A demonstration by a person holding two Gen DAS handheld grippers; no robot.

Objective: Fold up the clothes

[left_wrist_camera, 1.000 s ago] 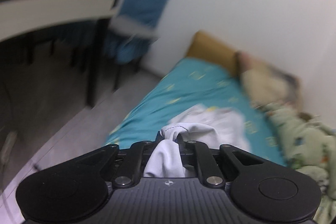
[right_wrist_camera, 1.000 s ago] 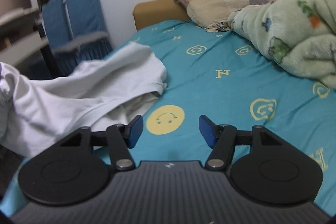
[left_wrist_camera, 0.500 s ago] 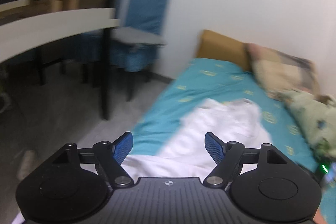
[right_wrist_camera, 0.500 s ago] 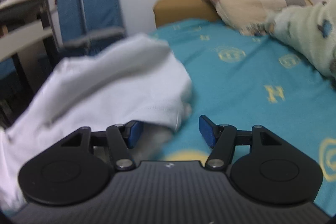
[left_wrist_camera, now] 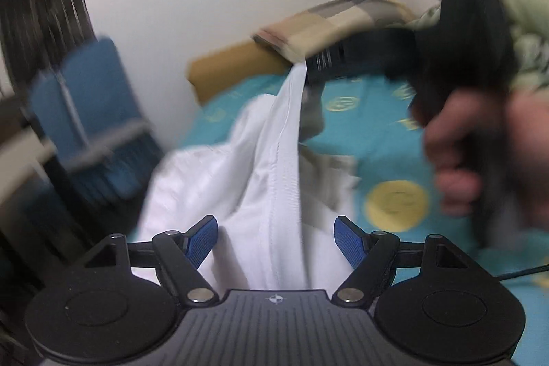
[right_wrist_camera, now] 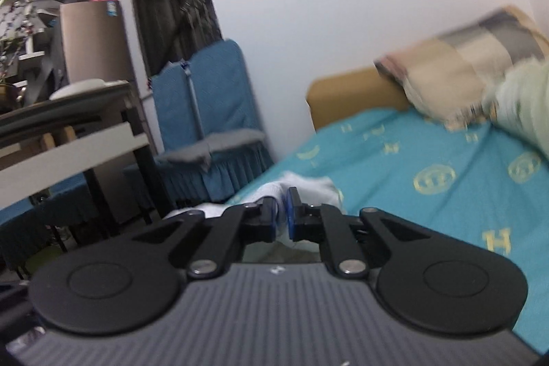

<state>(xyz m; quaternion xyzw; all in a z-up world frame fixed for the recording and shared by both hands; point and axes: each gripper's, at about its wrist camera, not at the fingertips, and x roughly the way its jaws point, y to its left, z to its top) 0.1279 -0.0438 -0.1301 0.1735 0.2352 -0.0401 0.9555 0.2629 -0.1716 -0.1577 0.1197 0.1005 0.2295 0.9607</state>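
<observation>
Bed (right_wrist_camera: 429, 180): I log a teal sheet printed with yellow letters and round emblems, tan headboard (right_wrist_camera: 353, 91) at the wall end. Lying on it: white garment (left_wrist_camera: 260, 174) near the left edge, partly lifted; checked pillow (right_wrist_camera: 470, 71) against the headboard; pale green fleece blanket (right_wrist_camera: 521, 98) along the right side, blurred

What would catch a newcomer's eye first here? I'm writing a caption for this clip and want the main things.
The white garment stands out, stretched up from the teal patterned bedsheet to the right gripper, which is shut on its edge. The left gripper sits open around the hanging fabric. Behind lie a checked pillow at the head of the bed and a blue covered chair by the wall.
</observation>
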